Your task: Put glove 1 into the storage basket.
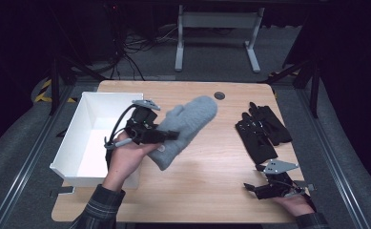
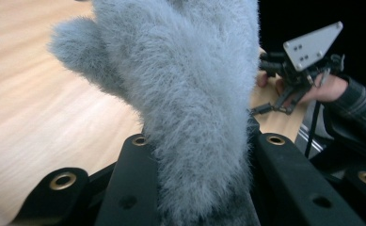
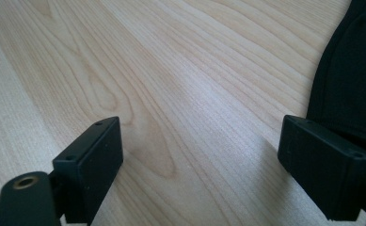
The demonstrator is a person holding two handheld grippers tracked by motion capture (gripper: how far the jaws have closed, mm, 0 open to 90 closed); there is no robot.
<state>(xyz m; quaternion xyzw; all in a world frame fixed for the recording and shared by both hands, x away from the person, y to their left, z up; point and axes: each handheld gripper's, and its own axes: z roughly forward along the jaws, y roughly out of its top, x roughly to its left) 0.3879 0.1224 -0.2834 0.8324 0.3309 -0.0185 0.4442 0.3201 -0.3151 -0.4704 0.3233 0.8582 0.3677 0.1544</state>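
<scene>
High view: your left gripper (image 1: 166, 135) sits left of centre in the frame, its jaws pinching the cuff end of a fluffy grey wool mitten (image 1: 185, 128). The mitten is lifted off the light wooden table (image 1: 207, 186) and slants up toward the upper right, its tip near a small dark round grommet (image 1: 219, 95) in the tabletop. Just left of your left hand (image 1: 123, 160) stands a white rectangular open box (image 1: 85, 138). At right of centre a pair of black fabric gloves (image 1: 261, 130) lies flat on the table. Your right gripper (image 1: 257, 188) rests in the lower right, just below the gloves, jaws spread.

Left gripper view: the mitten rises through the middle of the frame, its thumb sticking out at upper left. Both black jaws press against the fur at the bottom centre. Your right hand (image 2: 329, 89) and its gripper appear at the upper right edge.

Right gripper view: the jaws stand wide apart at the lower left and lower right, with bare table between them. An edge of the black gloves (image 3: 350, 84) fills the right margin, just above the right-hand jaw.
</scene>
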